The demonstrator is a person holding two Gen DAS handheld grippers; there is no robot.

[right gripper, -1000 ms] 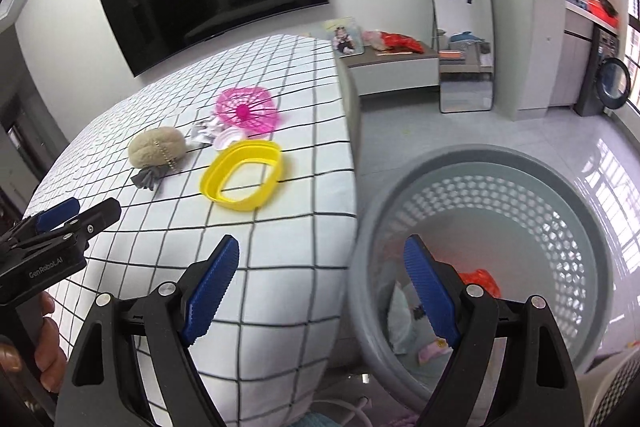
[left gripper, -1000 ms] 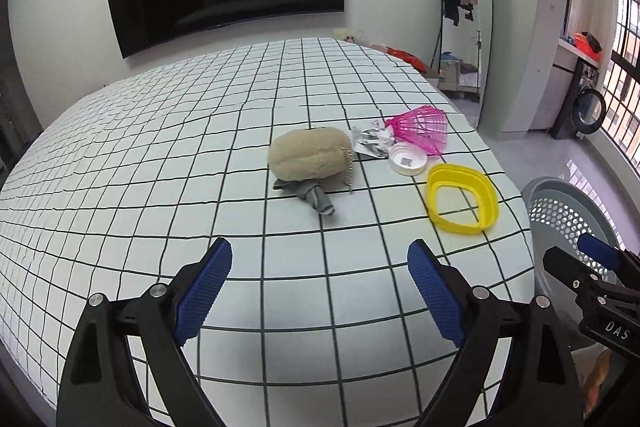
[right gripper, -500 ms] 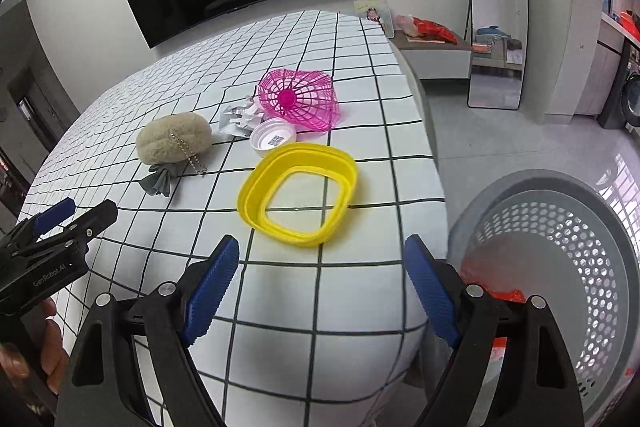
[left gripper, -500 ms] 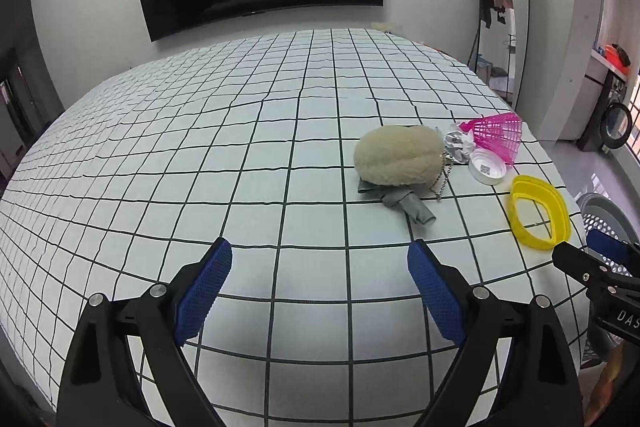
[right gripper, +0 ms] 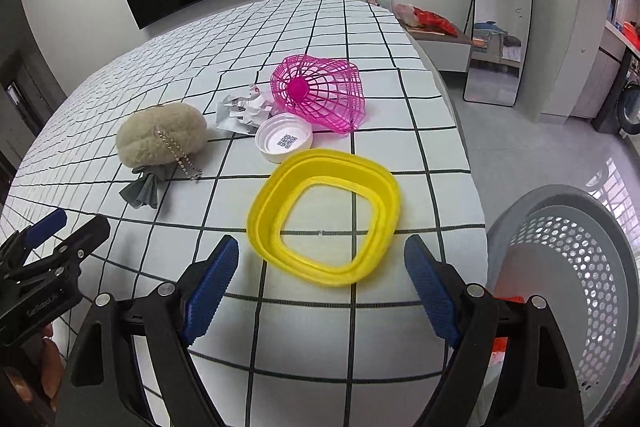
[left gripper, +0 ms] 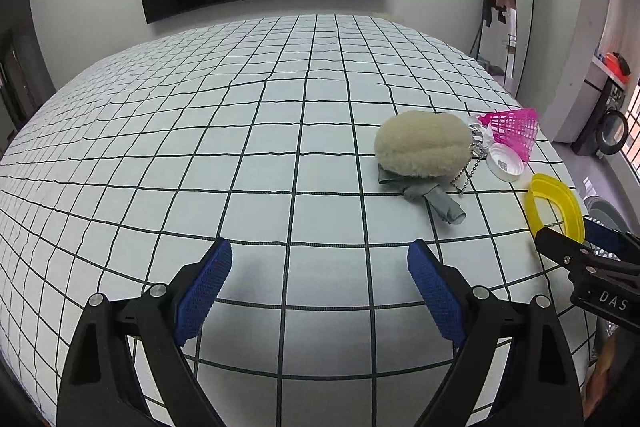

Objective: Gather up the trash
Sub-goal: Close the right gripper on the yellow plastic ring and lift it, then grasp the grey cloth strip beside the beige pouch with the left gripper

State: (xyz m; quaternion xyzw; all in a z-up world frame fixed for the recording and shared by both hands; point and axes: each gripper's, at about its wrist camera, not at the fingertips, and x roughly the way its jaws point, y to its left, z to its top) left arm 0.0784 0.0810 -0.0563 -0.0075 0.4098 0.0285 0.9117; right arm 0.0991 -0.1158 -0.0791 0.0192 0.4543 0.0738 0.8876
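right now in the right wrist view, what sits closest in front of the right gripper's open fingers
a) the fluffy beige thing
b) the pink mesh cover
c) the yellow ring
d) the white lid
c, the yellow ring lies on the checked cloth just ahead of the open right gripper, with the white lid and the rest farther back.

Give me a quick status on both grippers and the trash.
Left gripper open, empty. Right gripper open, empty, just short of yellow ring. White lid, pink mesh untouched. Grey basket alongside. Nothing blocking.
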